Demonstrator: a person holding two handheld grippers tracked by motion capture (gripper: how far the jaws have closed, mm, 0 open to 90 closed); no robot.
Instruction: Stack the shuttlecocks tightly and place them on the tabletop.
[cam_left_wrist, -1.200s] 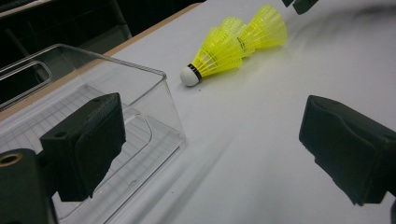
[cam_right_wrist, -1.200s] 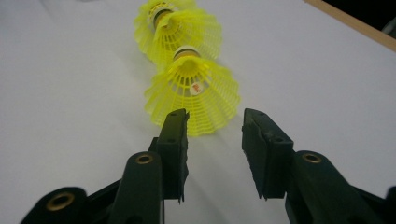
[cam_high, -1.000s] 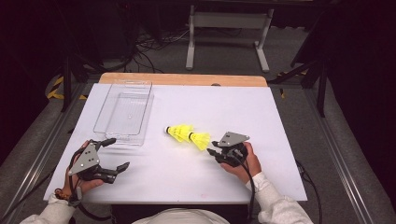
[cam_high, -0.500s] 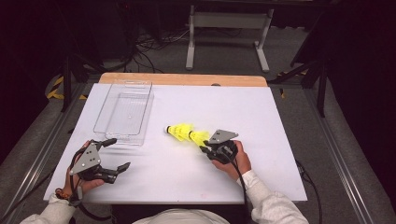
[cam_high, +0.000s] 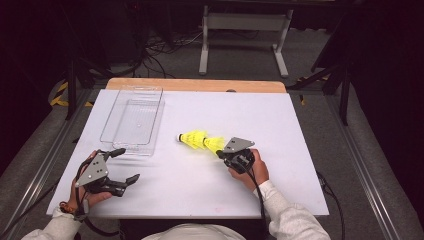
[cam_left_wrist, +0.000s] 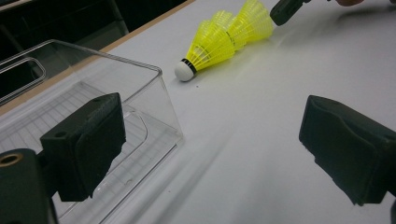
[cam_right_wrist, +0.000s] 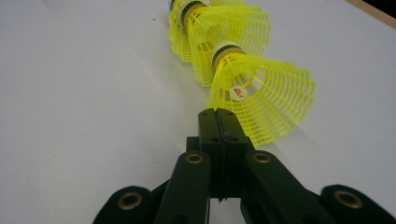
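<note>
Several yellow plastic shuttlecocks lie nested in a row on the white table, white cork pointing left. My right gripper is at the open skirt end. In the right gripper view its jaws are pressed together over the rim of the nearest shuttlecock's skirt. My left gripper rests near the table's front left, wide open and holding nothing. In the left gripper view it faces the shuttlecocks, with the right gripper's tip at their far end.
A clear plastic tray with nothing in it stands at the left, just beyond the left gripper; its near corner lies between the left gripper and the shuttlecocks. A wooden strip runs along the table's far edge.
My right gripper has moved left across the table up to the skirt end of the shuttlecocks. The shuttlecocks and the left gripper have stayed where they were.
</note>
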